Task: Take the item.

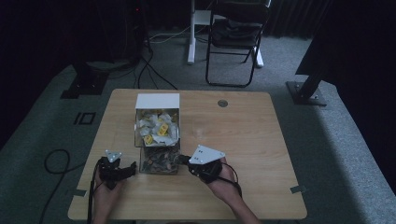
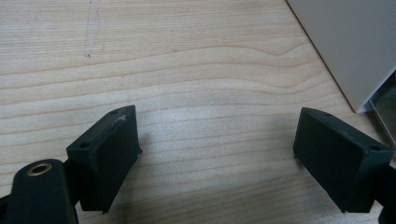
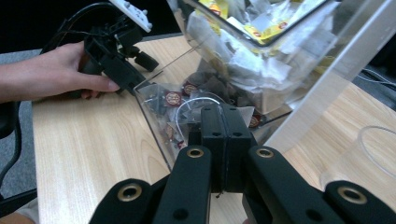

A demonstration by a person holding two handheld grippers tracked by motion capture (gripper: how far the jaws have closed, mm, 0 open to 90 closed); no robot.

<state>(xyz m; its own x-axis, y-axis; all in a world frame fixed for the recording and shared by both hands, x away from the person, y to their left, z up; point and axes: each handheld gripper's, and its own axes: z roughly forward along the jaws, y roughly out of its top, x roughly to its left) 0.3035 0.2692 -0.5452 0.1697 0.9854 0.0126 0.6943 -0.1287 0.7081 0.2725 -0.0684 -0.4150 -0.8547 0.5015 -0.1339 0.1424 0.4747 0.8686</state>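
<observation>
The right gripper (image 3: 223, 140), jaws pressed together, noses into the clear box (image 1: 159, 161) at its twelve o'clock; the left gripper (image 2: 215, 154), jaws spread, rests on the bench (image 1: 261, 140).

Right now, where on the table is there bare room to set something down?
The table's right half, from the box to the right edge, is bare except for a round cap near the far edge. A narrower bare strip runs left of the box. It is crowded at the box's near end, between the left gripper and right gripper.
</observation>
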